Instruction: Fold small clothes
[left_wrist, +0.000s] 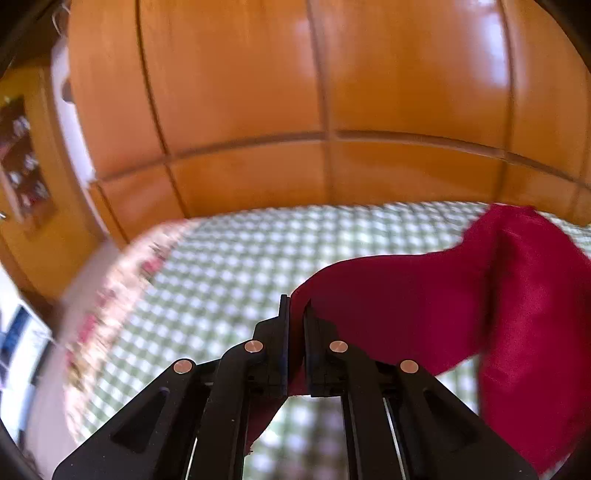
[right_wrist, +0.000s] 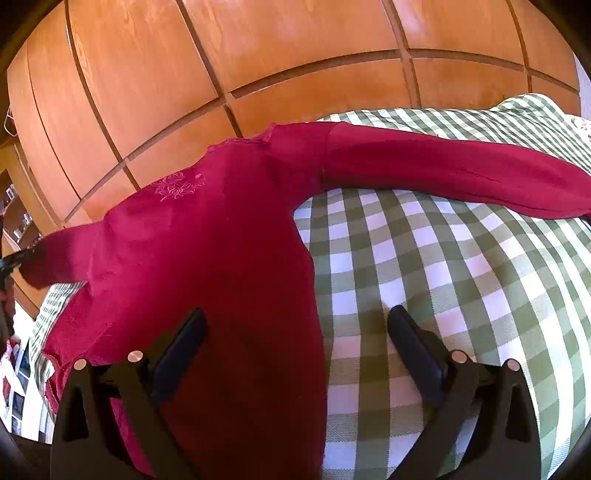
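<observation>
The left gripper (left_wrist: 295, 306) pinches the red top's (right_wrist: 221, 240) sleeve, its far end cut off at three o'clock; the right gripper (right_wrist: 295, 325) stands spread over the blurred checked cloth (right_wrist: 424, 258), wooden cabinets (right_wrist: 258, 55) behind.

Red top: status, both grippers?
Left gripper shut on red top sleeve. Right gripper open over its body. Checked cover unobstructed.

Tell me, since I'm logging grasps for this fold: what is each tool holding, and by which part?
The left tool is shut on the red long-sleeved top, pinching its sleeve end. The right tool is open over the top's body, holding nothing.
</observation>
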